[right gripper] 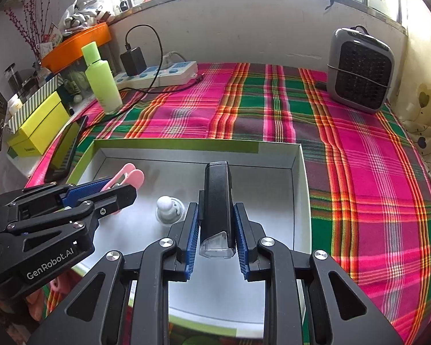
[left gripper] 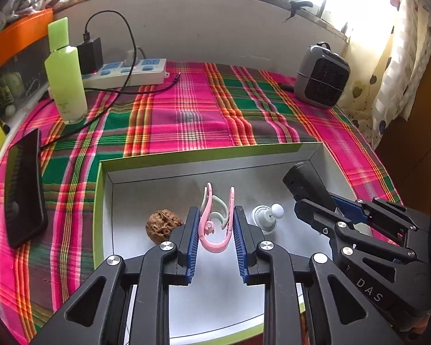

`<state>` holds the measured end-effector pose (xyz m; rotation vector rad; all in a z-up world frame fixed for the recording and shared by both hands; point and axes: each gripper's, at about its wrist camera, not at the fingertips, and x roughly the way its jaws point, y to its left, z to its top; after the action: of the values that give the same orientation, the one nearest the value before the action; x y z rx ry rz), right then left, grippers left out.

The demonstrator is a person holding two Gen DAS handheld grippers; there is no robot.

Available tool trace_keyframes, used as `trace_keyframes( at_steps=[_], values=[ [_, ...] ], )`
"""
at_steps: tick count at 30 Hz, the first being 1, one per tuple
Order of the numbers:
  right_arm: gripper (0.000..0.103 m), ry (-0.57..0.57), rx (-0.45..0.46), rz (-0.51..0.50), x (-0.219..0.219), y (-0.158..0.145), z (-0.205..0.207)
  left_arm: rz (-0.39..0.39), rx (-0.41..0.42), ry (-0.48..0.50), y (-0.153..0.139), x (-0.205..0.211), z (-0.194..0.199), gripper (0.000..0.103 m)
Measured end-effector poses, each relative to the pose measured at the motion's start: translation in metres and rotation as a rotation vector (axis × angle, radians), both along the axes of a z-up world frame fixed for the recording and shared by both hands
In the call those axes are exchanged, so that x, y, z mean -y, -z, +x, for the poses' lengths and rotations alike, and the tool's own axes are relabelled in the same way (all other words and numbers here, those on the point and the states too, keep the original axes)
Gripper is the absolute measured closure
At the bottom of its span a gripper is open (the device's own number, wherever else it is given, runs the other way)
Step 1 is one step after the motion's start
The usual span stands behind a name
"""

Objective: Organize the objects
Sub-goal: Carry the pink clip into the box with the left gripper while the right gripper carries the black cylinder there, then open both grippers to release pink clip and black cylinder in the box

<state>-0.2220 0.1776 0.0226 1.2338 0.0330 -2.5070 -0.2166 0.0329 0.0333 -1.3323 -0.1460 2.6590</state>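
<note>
In the left wrist view my left gripper is shut on a pink clip, held over the box with a green rim and silvery floor. A pale green clip shows right behind the pink one; I cannot tell whether it is held too. On the box floor lie a walnut and a small white knobbed piece. My right gripper is shut on a black lamp with a clear lens, also over the box. Each gripper shows in the other's view: right gripper, left gripper.
The box sits on a pink and green plaid cloth. A dark phone lies left of the box. Behind stand a green bottle, a power strip with a charger and cable, and a grey heater. A yellow box sits far left.
</note>
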Motion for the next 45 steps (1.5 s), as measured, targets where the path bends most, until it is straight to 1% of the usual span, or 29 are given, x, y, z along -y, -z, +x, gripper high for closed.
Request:
trace_keyframes(
  at_steps=[6,10,18,28,31,35,37,45],
  values=[
    [0.078,0.013,0.020,0.005,-0.002,0.007,-0.010,-0.017,0.008,0.007,0.005,-0.004,-0.011,0.082],
    [0.078,0.012,0.014,0.012,-0.003,0.007,-0.011,-0.011,0.020,-0.002,0.009,-0.002,-0.016,0.082],
    [0.078,0.012,0.005,0.035,-0.001,0.009,-0.012,-0.023,0.036,-0.002,0.014,-0.004,-0.020,0.082],
    [0.078,0.015,0.006,0.038,-0.001,0.009,-0.012,-0.034,0.031,-0.002,0.014,-0.005,-0.020,0.081],
    [0.078,0.014,0.007,0.042,0.000,0.009,-0.012,-0.037,0.033,0.003,0.014,-0.006,-0.020,0.078],
    [0.078,0.016,0.000,0.051,0.000,0.008,-0.010,-0.044,0.035,0.003,0.014,-0.007,-0.017,0.068],
    [0.078,0.019,-0.004,0.047,-0.001,0.007,-0.009,-0.047,0.038,-0.001,0.014,-0.007,-0.016,0.066],
    [0.068,0.024,-0.020,0.050,-0.002,0.001,-0.001,-0.048,0.025,0.000,0.008,-0.008,-0.007,0.060]
  ],
)
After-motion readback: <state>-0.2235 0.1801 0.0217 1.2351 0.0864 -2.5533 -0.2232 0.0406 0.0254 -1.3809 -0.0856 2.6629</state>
